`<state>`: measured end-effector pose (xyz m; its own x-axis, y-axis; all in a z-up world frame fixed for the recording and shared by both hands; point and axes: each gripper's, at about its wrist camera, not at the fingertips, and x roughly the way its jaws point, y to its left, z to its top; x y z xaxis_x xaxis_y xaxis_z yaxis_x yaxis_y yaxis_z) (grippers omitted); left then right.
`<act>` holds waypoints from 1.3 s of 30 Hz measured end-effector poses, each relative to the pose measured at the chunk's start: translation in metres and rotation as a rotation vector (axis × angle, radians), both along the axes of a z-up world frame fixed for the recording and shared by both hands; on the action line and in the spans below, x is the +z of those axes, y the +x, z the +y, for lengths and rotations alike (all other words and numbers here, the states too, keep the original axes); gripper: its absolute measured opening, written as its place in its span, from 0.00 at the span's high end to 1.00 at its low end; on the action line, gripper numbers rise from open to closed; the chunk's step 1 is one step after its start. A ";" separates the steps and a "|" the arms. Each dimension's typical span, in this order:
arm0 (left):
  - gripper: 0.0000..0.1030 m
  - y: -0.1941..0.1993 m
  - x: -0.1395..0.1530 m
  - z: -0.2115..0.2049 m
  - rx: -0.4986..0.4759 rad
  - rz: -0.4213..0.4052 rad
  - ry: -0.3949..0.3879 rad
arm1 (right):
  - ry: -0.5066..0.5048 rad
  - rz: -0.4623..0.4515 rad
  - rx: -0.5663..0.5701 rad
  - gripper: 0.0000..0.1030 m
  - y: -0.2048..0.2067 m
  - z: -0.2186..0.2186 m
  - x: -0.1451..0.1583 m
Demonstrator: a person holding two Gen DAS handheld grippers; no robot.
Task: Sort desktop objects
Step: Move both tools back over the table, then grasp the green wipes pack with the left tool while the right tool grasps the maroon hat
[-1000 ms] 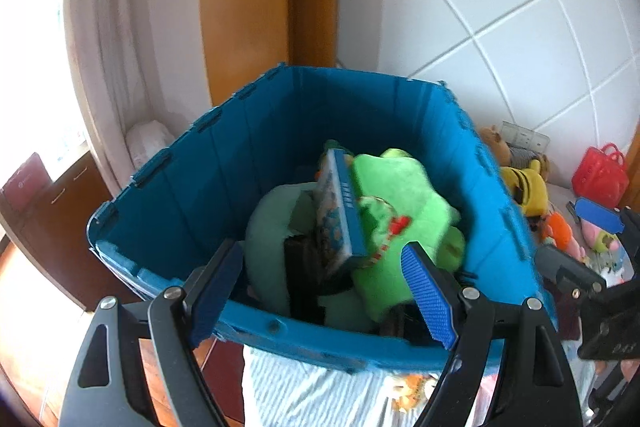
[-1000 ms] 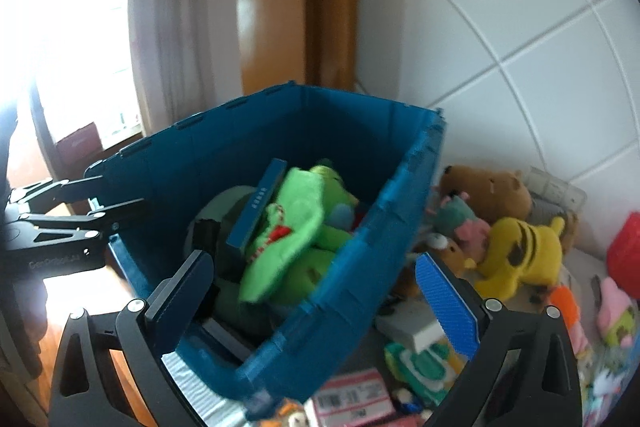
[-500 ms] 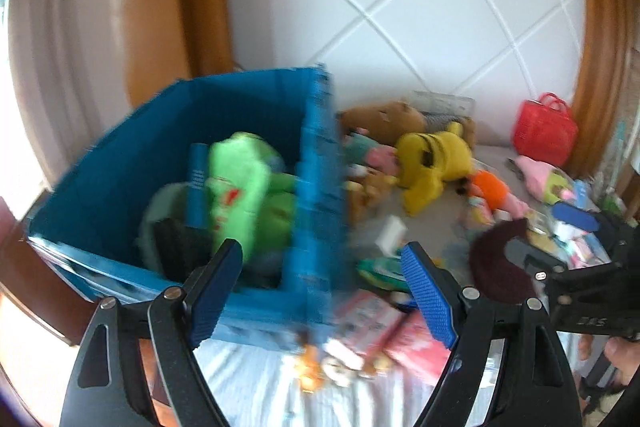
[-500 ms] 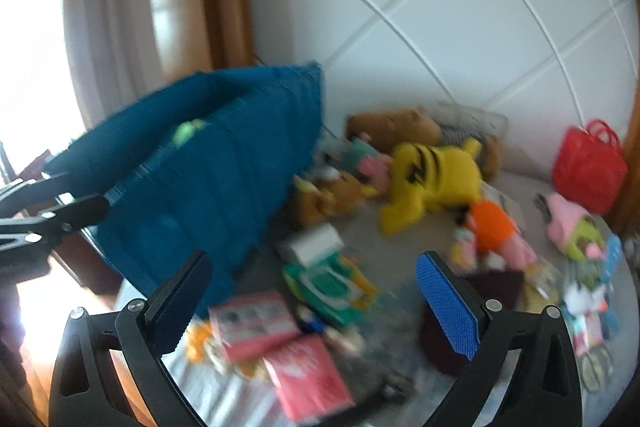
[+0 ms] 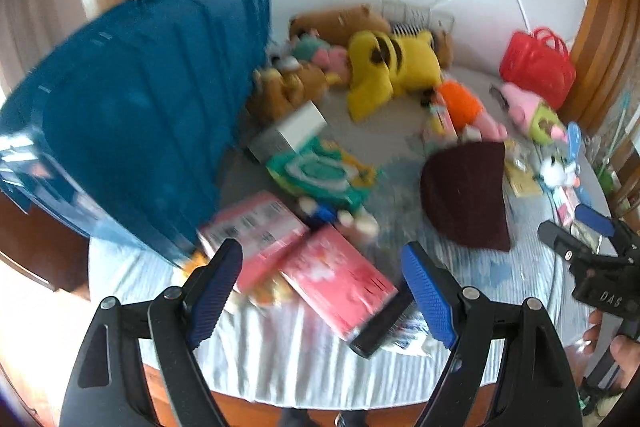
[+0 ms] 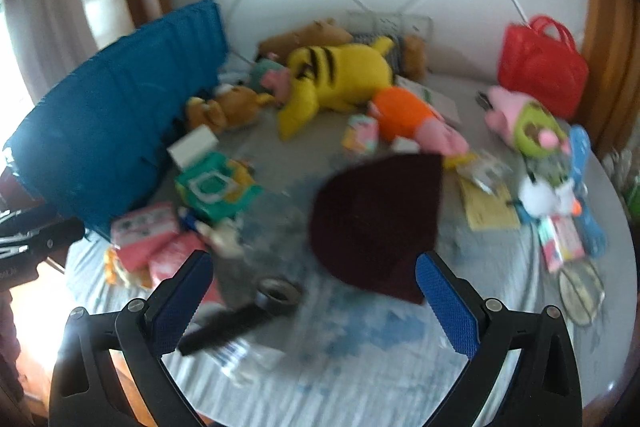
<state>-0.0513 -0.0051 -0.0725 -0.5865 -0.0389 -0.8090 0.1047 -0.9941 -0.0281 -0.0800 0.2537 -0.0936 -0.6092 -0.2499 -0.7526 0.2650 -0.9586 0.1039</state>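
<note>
Both tongs, left (image 5: 322, 277) and right (image 6: 314, 289), gape wide, empty. The maroon hat (image 6: 380, 219) lies mid-desk (image 6: 360, 367), at the right tongs' 12 o'clock: soft, light, floppy; likely best pinched at its brim.

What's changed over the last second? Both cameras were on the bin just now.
Both grippers swung right, away from the blue bin, whose inside is now out of sight, toward the cluttered table. The left gripper now hangs over the pink packets; the right gripper faces the dark red hat. Nothing was picked up or released. Both jaws remain open and empty.
</note>
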 end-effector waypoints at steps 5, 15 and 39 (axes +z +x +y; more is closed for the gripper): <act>0.20 -0.021 -0.023 0.017 -0.028 -0.059 -0.004 | 0.000 -0.027 -0.075 0.00 -0.007 0.032 -0.012; 0.20 -0.088 -0.071 0.026 -0.081 -0.147 0.003 | 0.027 -0.108 -0.204 0.00 -0.054 0.059 -0.044; 0.16 -0.212 -0.183 0.048 -0.058 -0.255 -0.206 | 0.033 -0.275 -0.220 0.00 -0.187 0.057 -0.152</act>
<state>-0.2637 0.0424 -0.2550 -0.3725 -0.1894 -0.9085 0.0259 -0.9807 0.1938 -0.2673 0.3112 -0.2457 -0.4194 -0.1078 -0.9014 0.0177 -0.9937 0.1106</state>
